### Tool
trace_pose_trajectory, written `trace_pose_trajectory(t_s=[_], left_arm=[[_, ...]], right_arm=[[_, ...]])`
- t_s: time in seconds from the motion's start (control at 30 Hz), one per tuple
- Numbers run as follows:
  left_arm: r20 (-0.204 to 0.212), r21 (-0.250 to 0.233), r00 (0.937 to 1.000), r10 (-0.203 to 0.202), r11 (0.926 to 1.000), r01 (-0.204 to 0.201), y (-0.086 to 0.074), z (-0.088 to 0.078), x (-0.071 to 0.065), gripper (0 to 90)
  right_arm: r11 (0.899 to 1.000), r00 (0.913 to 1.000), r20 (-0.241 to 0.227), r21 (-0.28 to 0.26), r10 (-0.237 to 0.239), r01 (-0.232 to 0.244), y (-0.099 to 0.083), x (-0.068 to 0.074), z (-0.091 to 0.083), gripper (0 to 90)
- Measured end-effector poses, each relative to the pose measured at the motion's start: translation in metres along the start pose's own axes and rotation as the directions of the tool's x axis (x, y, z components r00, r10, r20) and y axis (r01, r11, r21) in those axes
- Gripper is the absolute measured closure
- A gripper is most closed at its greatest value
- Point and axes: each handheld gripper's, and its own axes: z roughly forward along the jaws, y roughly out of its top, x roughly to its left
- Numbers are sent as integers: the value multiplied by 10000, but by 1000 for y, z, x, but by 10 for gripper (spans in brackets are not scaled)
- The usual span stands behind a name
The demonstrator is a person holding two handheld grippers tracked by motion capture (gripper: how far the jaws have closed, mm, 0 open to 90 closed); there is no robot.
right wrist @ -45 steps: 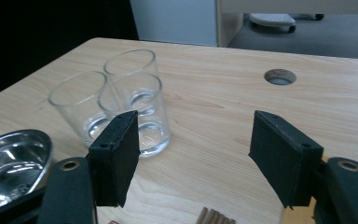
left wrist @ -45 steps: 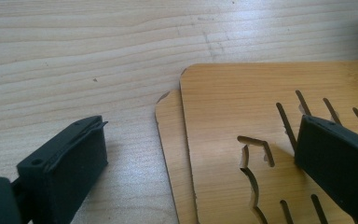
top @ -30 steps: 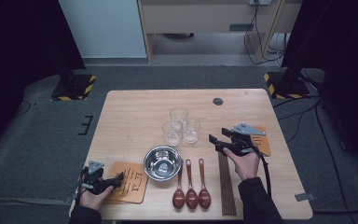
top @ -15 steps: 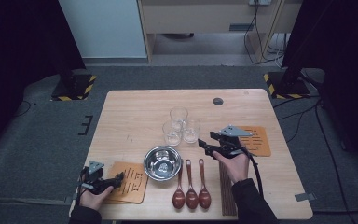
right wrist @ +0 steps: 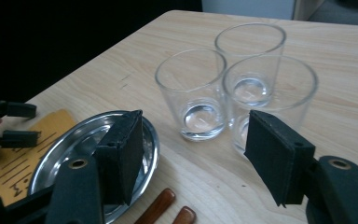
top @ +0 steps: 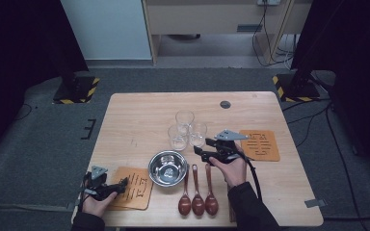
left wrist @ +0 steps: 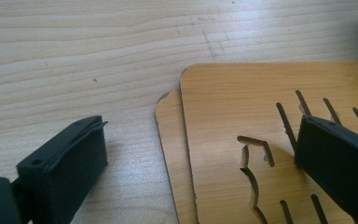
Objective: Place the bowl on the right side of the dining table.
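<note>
Item 1, right gripper (top: 201,148): I have it low over the table (top: 135,120), jaws wide apart with nothing between them, facing the cluster of three glasses (right wrist: 223,88).

Item 2, glasses: three clear tumblers, upright and empty, standing close together at mid-table, rims touching or nearly so. The nearest glass (right wrist: 270,100) sits ahead of my right jaw; the left glass (right wrist: 192,93) stands just beside it.

Item 3, left gripper (left wrist: 200,158): parked at the near left corner, jaws open, one over the bare table and the other over the stacked wooden coasters (left wrist: 261,140). Nothing held.

Item 4, steel bowl (top: 167,167): near centre, just beside the right gripper's left jaw. Three brown spoons (top: 197,199) lie in a row next to it. A further coaster (top: 260,144) lies at the right.

Handling note: I judge the step to be a reach for the nearest glass. I should centre the jaws round that one alone, come in level at mid-height, keep the inner jaw out of the neighbouring glass, and close gently, since smooth glass may slip.
</note>
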Motion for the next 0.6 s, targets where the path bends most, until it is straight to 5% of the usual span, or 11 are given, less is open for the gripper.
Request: trace_pose_trajectory(t_s=[0.6], left_arm=[[2,1,10000,1,10000,-1,0,0,0,13]], right_arm=[[9981,9990,-190,461,-403,412,8,23,27,404]])
